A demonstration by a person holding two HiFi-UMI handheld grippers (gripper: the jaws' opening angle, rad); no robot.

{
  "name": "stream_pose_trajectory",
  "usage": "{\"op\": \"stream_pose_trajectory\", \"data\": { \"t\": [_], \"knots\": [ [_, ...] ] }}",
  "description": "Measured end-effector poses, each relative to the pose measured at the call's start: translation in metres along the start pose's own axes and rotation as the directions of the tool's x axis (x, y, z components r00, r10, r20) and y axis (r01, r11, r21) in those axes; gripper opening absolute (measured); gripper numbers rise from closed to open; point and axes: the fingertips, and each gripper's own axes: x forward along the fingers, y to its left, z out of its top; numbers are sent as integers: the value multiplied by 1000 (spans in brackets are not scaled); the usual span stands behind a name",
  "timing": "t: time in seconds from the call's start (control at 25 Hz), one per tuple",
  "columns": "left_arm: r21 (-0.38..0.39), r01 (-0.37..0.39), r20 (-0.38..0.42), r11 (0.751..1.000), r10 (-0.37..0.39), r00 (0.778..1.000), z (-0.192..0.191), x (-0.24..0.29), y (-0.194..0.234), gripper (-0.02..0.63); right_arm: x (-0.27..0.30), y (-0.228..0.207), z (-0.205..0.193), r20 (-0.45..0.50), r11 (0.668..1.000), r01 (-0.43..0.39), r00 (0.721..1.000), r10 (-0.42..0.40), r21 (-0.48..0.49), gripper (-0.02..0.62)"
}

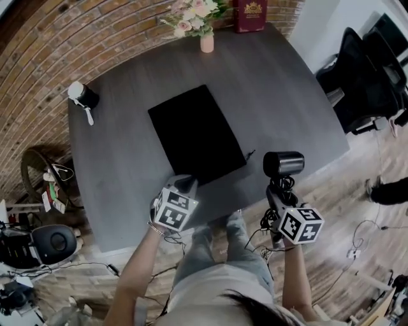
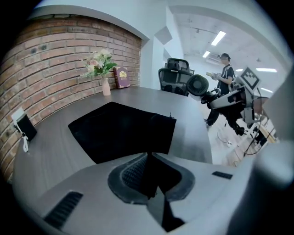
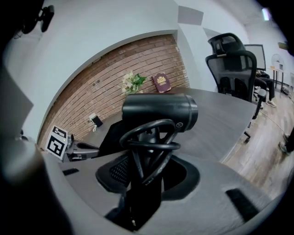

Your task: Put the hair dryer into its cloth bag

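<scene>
One dark grey wood-grain surface [image 1: 127, 172] is filling the middle of the head view. One black mesh office chair [image 1: 363, 76] is standing at the upper right. One flat black rectangular cloth bag [image 1: 194, 134] is lying at the centre of the surface. Its near edge is reaching the left gripper [image 1: 186, 184], whose fingers [image 2: 133, 172] are clenching on that dark fabric.

One black hair dryer [image 1: 284, 163] is hanging in the air at the lower right, off the surface's near corner and apart from the bag. The right gripper [image 1: 278, 194] is grasping its handle between the fingers [image 3: 117, 170], with one looped black cord [image 3: 149, 137] bunched against it.

Two marker cubes are showing, one per gripper. One dark red book [image 1: 250, 14] with an unreadable gold crest and one pink vase [image 1: 206, 42] of flowers are standing at the top edge.
</scene>
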Motion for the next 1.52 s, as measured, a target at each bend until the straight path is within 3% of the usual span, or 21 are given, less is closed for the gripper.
{"op": "stream_pose_trajectory", "data": {
  "t": [0.28, 0.56, 0.84, 1.08, 1.24, 1.52],
  "knots": [
    [-139, -20, 61, 990, 29, 998, 14, -11, 9, 23, 10, 15, 6, -88, 984, -129, 989, 119, -120, 153],
    [-220, -22, 112, 975, 48, 993, 31, -22, 11, 21, 18, 34, 3, -231, 918, -290, 945, 230, -272, 153],
    [-239, -42, 135, 970, 77, 988, 40, -26, 18, 21, 26, 55, -10, -371, 808, -453, 873, 317, -376, 153],
    [-285, -67, 153, 956, 114, 982, 42, -30, 26, 21, 28, 77, -27, -496, 675, -607, 776, 389, -420, 153],
    [-315, -77, 163, 946, 134, 977, 44, -31, 27, 21, 30, 85, -41, -573, 588, -676, 719, 394, -444, 153],
    [-352, -92, 177, 932, 162, 971, 44, -34, 30, 21, 33, 97, -59, -659, 478, -754, 642, 392, -451, 153]
  ]
}}
